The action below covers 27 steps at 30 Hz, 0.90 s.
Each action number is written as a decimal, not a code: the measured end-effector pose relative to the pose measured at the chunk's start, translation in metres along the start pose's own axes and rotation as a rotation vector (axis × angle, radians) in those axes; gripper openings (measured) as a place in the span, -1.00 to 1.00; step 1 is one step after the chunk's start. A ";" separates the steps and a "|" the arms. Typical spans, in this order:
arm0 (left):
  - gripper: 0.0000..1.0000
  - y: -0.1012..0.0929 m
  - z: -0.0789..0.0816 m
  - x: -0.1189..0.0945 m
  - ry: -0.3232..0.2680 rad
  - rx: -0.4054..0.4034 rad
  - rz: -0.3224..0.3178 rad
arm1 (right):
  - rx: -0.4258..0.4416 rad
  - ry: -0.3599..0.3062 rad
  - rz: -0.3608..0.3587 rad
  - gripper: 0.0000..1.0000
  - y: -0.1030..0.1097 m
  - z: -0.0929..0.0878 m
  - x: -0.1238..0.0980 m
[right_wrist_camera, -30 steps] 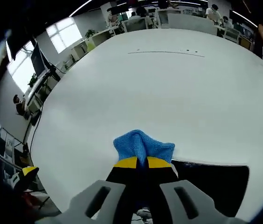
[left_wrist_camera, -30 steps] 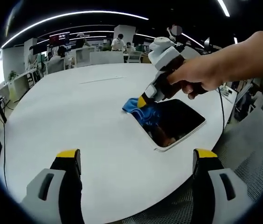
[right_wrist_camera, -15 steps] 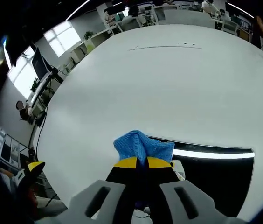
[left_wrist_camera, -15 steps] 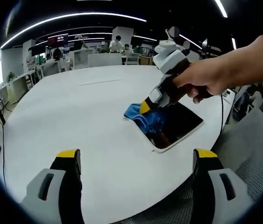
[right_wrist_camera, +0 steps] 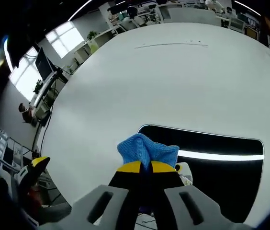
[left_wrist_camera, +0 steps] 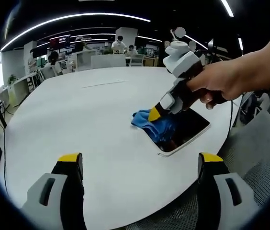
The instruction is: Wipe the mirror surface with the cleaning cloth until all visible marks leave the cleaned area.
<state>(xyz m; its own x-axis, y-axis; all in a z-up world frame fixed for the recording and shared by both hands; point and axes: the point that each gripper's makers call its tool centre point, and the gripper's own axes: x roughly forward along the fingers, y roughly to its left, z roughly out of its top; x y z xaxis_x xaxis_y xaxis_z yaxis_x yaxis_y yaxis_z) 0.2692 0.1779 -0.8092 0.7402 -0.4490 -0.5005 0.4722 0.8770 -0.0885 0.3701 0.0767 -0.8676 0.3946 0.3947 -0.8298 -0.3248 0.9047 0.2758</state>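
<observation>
My right gripper [right_wrist_camera: 145, 167] has its jaws pinched tight on the blue cloth [right_wrist_camera: 147, 149] — cloth pressed onto the mirror [right_wrist_camera: 221, 163] at the mirror's corner nearest the table's middle. The mirror lies flat near the white table's [left_wrist_camera: 77, 124] edge, by a grey chair [left_wrist_camera: 264, 153]. In the left gripper view a hand [left_wrist_camera: 226, 81] holds the right gripper. My left gripper [left_wrist_camera: 140, 165] hangs over the table's near edge, jaws spread wide — gripping nothing.
</observation>
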 end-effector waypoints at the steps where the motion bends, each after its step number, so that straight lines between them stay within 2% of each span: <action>1: 0.98 0.000 0.000 0.000 0.000 -0.002 0.002 | -0.006 0.000 -0.002 -1.00 0.000 0.000 0.000; 7: 0.98 0.002 0.001 -0.001 -0.003 -0.003 0.008 | -0.003 0.005 -0.001 -1.00 0.000 0.000 -0.004; 10: 0.98 0.002 0.001 0.000 -0.002 0.001 0.010 | -0.042 0.004 0.028 -0.99 0.000 -0.001 -0.005; 13: 0.98 -0.005 -0.003 0.002 0.021 0.024 -0.031 | 0.002 0.015 0.032 -1.00 0.000 0.000 -0.005; 22: 0.98 -0.004 0.002 0.000 0.003 0.065 -0.013 | -0.020 0.032 0.050 -1.00 -0.005 -0.003 -0.006; 27: 0.98 0.001 0.001 0.000 0.004 0.051 0.006 | -0.043 0.048 0.054 -1.00 -0.009 -0.004 -0.006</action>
<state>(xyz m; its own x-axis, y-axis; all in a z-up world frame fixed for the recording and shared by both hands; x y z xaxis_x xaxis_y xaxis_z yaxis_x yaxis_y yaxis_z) 0.2702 0.1783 -0.8081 0.7409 -0.4432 -0.5046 0.4920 0.8696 -0.0414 0.3668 0.0656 -0.8668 0.3340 0.4334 -0.8370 -0.3811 0.8743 0.3006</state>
